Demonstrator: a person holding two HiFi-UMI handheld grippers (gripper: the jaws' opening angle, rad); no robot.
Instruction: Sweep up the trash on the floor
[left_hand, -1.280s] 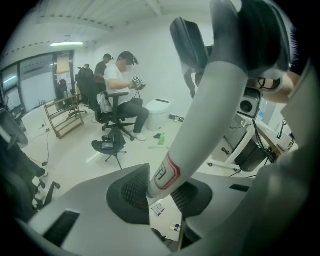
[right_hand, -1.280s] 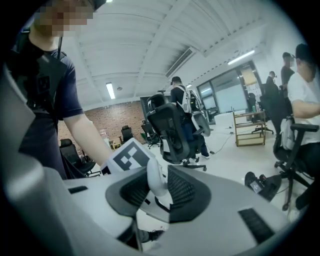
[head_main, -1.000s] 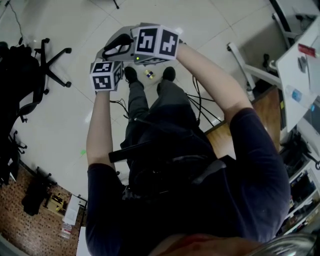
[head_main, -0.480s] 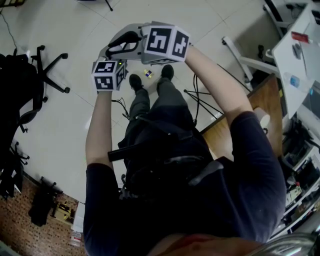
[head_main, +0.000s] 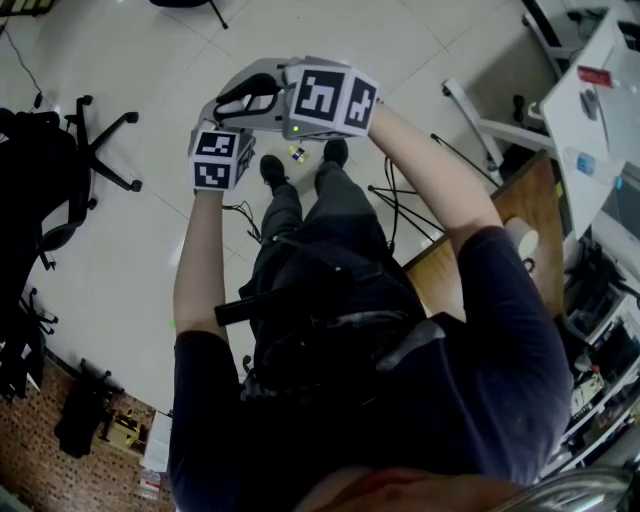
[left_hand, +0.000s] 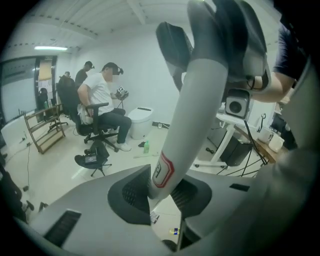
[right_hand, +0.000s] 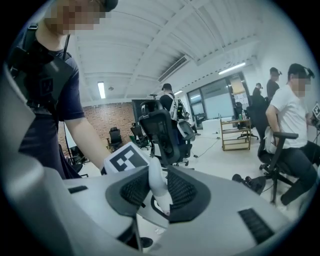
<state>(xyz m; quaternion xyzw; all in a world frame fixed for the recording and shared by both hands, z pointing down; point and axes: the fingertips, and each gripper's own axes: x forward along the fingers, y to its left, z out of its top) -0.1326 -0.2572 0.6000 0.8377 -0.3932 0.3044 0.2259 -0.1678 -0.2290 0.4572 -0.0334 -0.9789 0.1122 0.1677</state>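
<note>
My left gripper (left_hand: 160, 194) has a white pole (left_hand: 187, 125) with a red hexagon label between its dark pads. Its jaws have just been closing and now press on the pole. The pole rises to a dark grey loop grip (head_main: 245, 97). Close beside it, my right gripper (right_hand: 152, 192) is shut on a slim white handle (right_hand: 156, 185). I cannot tell whether this is the same pole. In the head view both marker cubes, left (head_main: 218, 158) and right (head_main: 330, 98), sit close together above the feet. A small yellow-and-blue piece of trash (head_main: 297, 153) lies on the floor between the shoes. A paper scrap (left_hand: 154, 216) lies nearby.
Black office chairs (head_main: 90, 150) stand at the left. At the right are a wooden desk (head_main: 525, 215), white desk legs (head_main: 480, 120) and floor cables (head_main: 400, 200). A seated person (left_hand: 102, 100) and a green bottle (left_hand: 146, 146) are across the room.
Both grippers stay close together in front of the body. The left gripper's cube has tipped a little and the view has shifted slightly.
</note>
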